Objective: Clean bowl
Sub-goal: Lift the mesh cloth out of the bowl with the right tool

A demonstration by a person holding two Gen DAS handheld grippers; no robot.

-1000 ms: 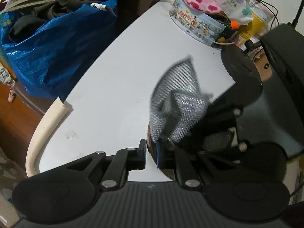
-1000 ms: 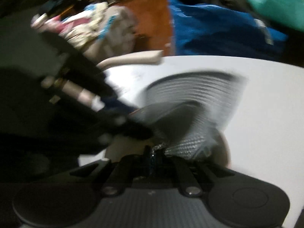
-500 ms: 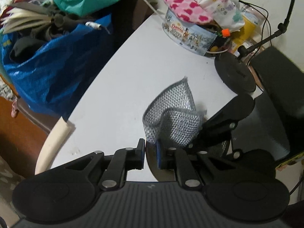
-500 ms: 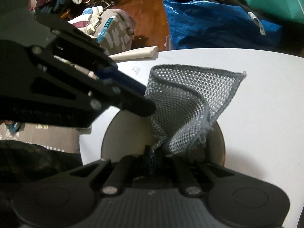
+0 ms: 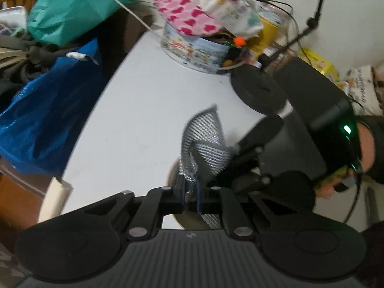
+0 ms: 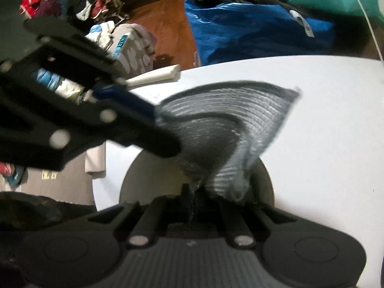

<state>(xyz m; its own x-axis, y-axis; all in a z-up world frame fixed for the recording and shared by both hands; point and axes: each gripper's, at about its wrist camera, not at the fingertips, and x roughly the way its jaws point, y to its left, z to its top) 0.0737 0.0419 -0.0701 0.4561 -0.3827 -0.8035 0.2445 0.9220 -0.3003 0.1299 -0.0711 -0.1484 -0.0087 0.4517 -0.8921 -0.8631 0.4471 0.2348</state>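
A dark round bowl (image 6: 148,180) sits on the white table (image 6: 324,144); in the left wrist view only its near rim (image 5: 171,175) shows. My left gripper (image 5: 190,192) is shut at that rim, and a fold of mesh shows between its blue pads. It enters the right wrist view from the left (image 6: 165,132). A silvery mesh cloth (image 6: 228,110) stands up out of the bowl, motion-blurred. My right gripper (image 6: 192,199) is shut on the cloth's lower end over the bowl. It appears on the right (image 5: 230,151) beside the cloth (image 5: 206,141).
A printed round tin (image 5: 194,50) with a pink heart cloth on it and a black round stand base (image 5: 259,91) crowd the table's far side. A blue bag (image 5: 43,120) stands past the left edge. A cream tube (image 6: 153,76) lies at the rim.
The left gripper has risen a little and rolled, so more of the table's far end shows. The cloth has twisted and swung in the bowl. Both grips are unchanged.
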